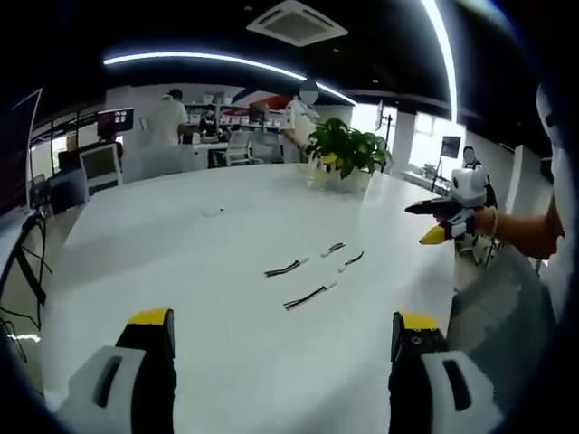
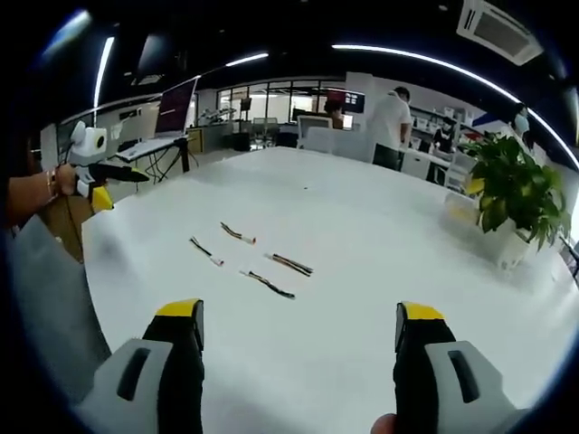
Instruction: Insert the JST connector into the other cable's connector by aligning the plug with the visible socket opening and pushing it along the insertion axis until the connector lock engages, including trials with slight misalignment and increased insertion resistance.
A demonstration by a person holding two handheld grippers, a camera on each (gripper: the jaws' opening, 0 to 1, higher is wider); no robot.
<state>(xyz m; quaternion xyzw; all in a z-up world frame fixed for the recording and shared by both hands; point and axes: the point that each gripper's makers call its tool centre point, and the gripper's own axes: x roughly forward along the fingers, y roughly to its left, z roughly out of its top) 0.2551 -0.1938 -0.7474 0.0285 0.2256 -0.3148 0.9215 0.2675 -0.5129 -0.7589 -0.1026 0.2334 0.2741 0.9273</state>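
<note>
Both grippers are hanging over the near edge of the white table (image 1: 181, 235), nothing between the jaws. The left gripper (image 1: 282, 336) is sitting wide apart, and the right gripper (image 2: 297, 327) is gaping the same way. Further out, four short JST cables (image 2: 268, 284) are lying loose mid-table, well apart from either tool. Way back, a potted plant (image 1: 346, 152) is sitting by the far edge

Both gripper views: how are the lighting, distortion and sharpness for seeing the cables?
Left gripper view: even overhead light, curved ceiling strip light shows fisheye bending; short black cables on the white table are small and soft. Right gripper view: similar bending, bright glare-free tabletop; thin dark cables lack connector detail.
</note>
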